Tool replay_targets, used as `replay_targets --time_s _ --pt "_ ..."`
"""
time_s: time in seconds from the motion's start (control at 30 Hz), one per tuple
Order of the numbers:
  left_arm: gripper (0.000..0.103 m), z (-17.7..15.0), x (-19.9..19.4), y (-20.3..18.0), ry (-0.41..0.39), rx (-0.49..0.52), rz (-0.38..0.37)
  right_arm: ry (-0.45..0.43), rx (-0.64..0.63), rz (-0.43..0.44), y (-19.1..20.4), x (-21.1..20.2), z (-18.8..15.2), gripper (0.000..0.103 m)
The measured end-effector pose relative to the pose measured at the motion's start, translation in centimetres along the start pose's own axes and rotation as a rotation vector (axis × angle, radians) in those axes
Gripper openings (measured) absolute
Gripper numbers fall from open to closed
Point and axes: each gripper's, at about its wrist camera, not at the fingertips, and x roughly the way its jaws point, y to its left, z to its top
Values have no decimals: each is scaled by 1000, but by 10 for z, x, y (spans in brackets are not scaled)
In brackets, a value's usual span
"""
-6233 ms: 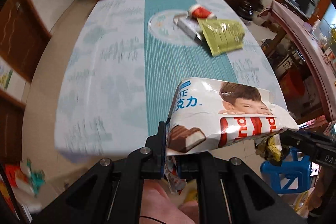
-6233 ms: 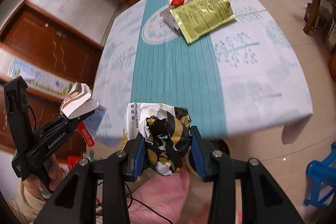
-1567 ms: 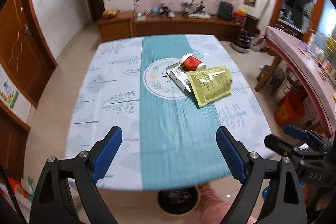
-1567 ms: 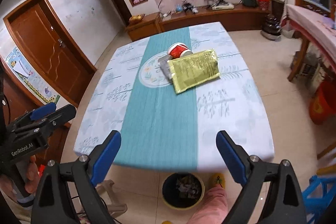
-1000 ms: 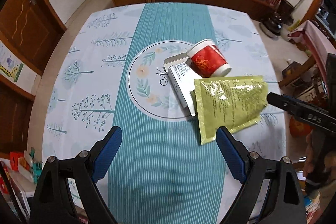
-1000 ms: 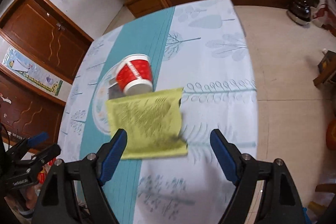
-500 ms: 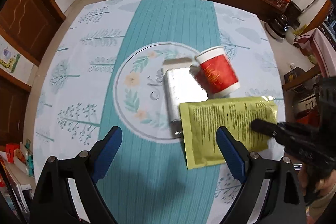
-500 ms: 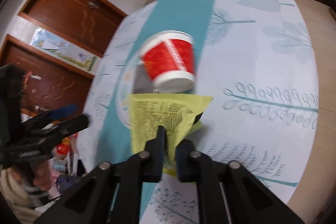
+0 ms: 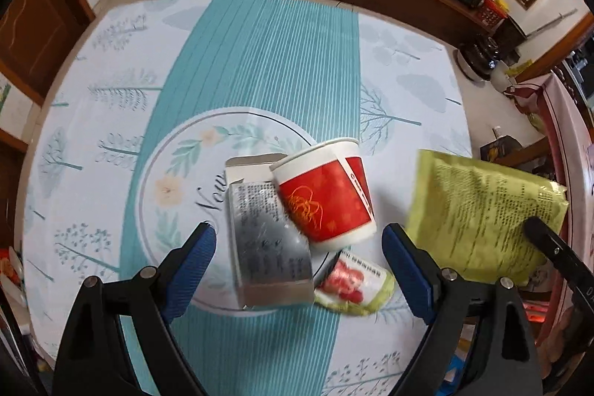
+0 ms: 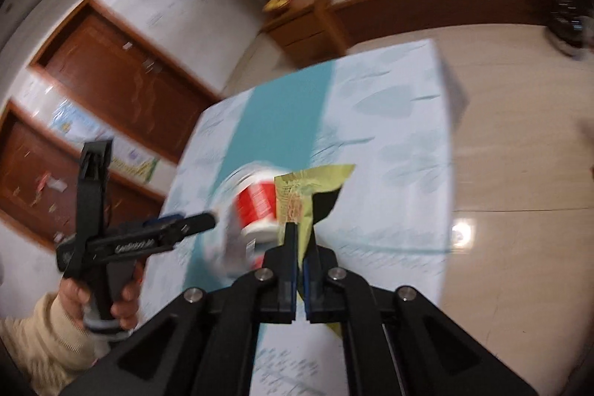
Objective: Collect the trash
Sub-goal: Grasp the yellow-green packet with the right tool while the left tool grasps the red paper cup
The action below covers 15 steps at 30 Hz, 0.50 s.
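Covering the counter (image 9: 122, 121): a cloth with a teal striped band down the middle, pale tree prints at the sides and a round floral emblem at the centre.
Yellow-green pouch (image 9: 479, 210): the largest piece of trash — lifted clear of the cloth at the right of the left wrist view, clamped at its lower right part between the closed jaws of the right gripper (image 10: 300, 247).
Right gripper: jaws together on the pouch, whose flat sheet rises above the tips in its own view.
Left gripper (image 9: 299, 262): jaws wide apart, nothing between the pads, hanging over the emblem and pointing steeply down; blue pads frame the box and cup.
Left hand (image 10: 111, 299): wrapped round the black handle, cream sleeve at the wrist.
Red paper cup (image 9: 326, 195): on its side on the emblem, white rim toward the upper left, touching the box.
Silver box (image 9: 267, 236): lies flat just left of the cup, end flap open at the far end.
Small wrapper (image 9: 352, 284): green-edged with red print — on the cloth below the cup, beside the box's near corner.
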Motion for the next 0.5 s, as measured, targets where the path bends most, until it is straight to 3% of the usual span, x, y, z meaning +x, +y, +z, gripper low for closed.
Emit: replay_targets --time_s 0.17,0.33,0.5 --pt "90 15 29 0 40 -56 8 -13 92 -50 -24 21 4 1" --pt "86 25 48 -1 49 -70 14 8 105 -24 -28 36 2 1" --pt "70 31 59 -13 60 -58 -19 30 81 -19 -21 49 0 1"
